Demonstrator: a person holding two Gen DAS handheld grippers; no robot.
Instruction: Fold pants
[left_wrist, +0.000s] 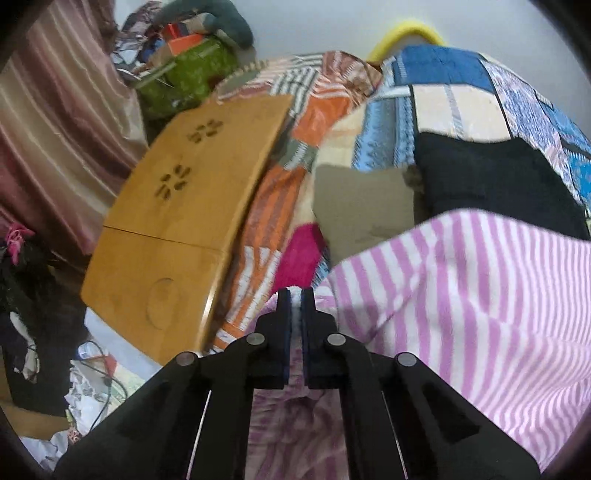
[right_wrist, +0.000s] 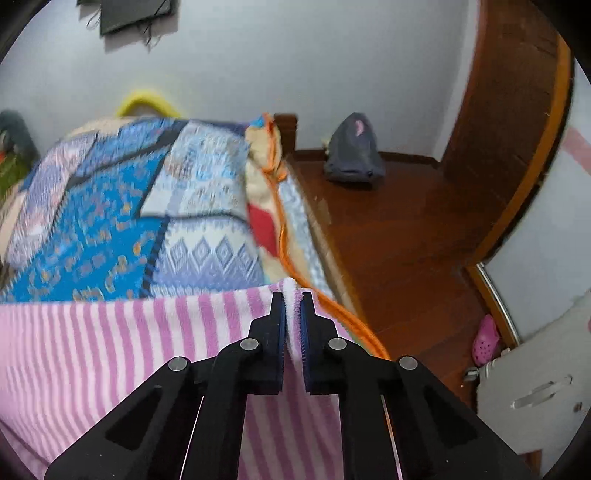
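Observation:
The pants (left_wrist: 461, 295) are pink-and-white striped fleece, spread over a bed with a patchwork quilt (left_wrist: 443, 92). In the left wrist view my left gripper (left_wrist: 295, 295) is shut on an edge of the pants, a thin fold of cloth pinched between its pads. The cloth rises to the right of it. In the right wrist view my right gripper (right_wrist: 292, 299) is shut on another edge of the pants (right_wrist: 129, 332), with a fluffy fold sticking up between the pads. The striped cloth stretches to the left of it, lifted off the quilt (right_wrist: 110, 221).
A wooden lap table (left_wrist: 177, 221) lies on the bed at the left, next to a green bag (left_wrist: 192, 77). Black (left_wrist: 498, 181) and khaki (left_wrist: 362, 206) garments lie beyond the pants. Right of the bed are a wooden floor (right_wrist: 406, 240), a grey bag (right_wrist: 354, 155) and a pink clog (right_wrist: 485, 339).

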